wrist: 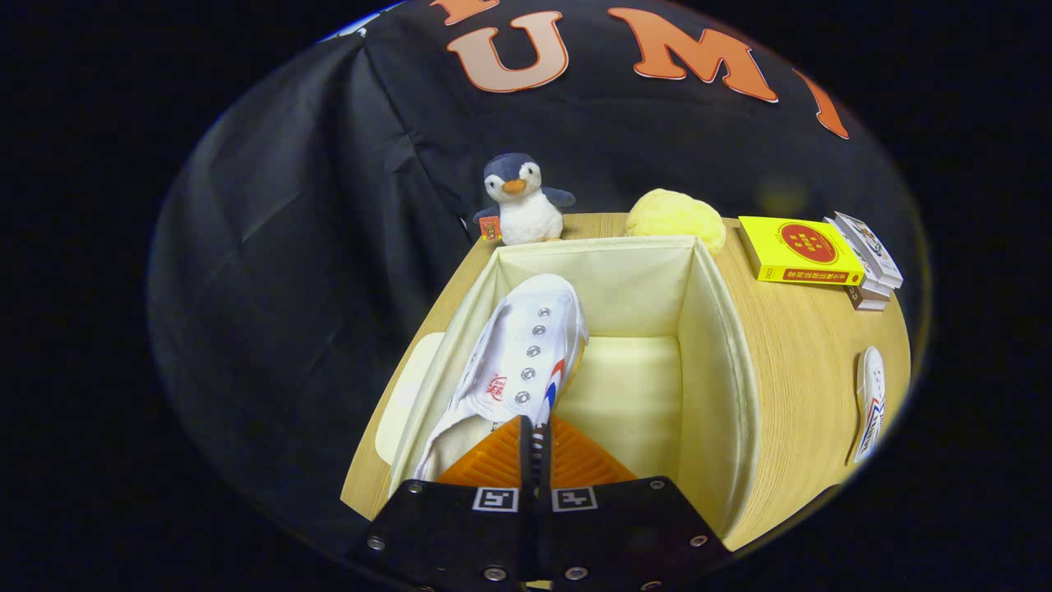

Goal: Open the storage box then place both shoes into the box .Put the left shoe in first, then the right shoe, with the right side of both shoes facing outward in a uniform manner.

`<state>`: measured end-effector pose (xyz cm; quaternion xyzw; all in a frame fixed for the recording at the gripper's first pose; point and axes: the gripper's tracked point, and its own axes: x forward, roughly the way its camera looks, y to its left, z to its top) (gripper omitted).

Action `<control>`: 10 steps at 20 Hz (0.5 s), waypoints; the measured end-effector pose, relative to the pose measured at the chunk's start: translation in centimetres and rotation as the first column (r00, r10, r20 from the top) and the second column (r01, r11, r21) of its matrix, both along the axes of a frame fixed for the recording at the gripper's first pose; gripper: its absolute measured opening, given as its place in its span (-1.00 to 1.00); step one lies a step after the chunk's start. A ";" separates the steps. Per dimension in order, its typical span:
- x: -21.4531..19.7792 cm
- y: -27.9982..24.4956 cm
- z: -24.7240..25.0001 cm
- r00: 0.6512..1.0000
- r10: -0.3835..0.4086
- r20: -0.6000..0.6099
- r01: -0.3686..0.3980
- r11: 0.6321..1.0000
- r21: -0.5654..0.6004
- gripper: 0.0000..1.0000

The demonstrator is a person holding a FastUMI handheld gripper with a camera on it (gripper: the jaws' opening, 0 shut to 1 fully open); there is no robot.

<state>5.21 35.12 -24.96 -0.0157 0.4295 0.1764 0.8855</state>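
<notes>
An open cream fabric storage box (713,329) stands on the wooden table just ahead of me. A white canvas shoe (519,353) with metal eyelets and a red-and-blue stripe hangs inside the box along its left wall, toe pointing away. My gripper (534,440) is shut on the shoe's heel edge, the fabric pinched between both fingers. The second white shoe (869,403) lies on the table well to the right of the box. The box's cream lid (404,395) lies on the table against the box's left side.
A plush penguin (521,201) and a yellow fluffy ball (675,219) sit on the table behind the box. A yellow book (799,250) and a small stack of books (868,261) lie at the far right. The table (801,353) drops off at left and right.
</notes>
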 end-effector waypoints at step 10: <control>0.6 -1.7 3.1 0.996 -0.023 0.085 0.023 1.000 0.009 0.97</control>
